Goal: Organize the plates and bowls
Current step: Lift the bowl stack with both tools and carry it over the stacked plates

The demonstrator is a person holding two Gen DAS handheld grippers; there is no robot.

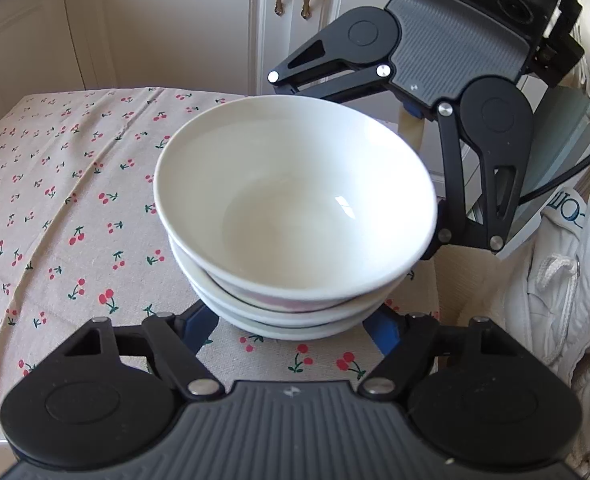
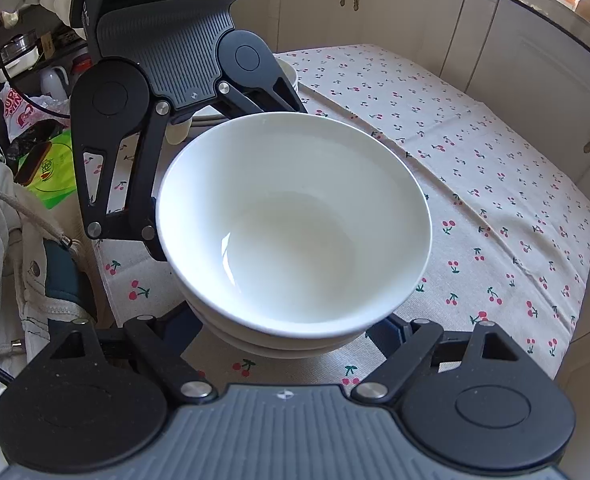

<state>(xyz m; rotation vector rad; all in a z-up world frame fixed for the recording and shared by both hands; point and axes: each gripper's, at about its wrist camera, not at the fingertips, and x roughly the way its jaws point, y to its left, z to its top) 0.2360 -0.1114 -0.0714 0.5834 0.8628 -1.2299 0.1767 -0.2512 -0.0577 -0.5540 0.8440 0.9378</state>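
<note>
So the stack of bowls [image 1: 295, 216] is sitting on the cherry tablecloth [image 1: 75, 200], and both grippers are coming at it from opposite sides. From the left gripper [image 1: 295, 326] the stack is dead ahead and a bit below, its blue fingers [image 1: 203, 326] flanking the bottom of the stack on 2 sides. Can't tell if the pads are actually pressing tho, bowl rims are hiding the contact. Same deal w/ the right gripper [image 2: 291, 330]: stack straight in front, jaws either side of the base, contact hidden. Bowls are round so no long axis to worry abt. Neither hand is nearer imo, they're mirroring each other across the stack. Looks like 3 bowls nested, top 1 tilting slightly.
</note>
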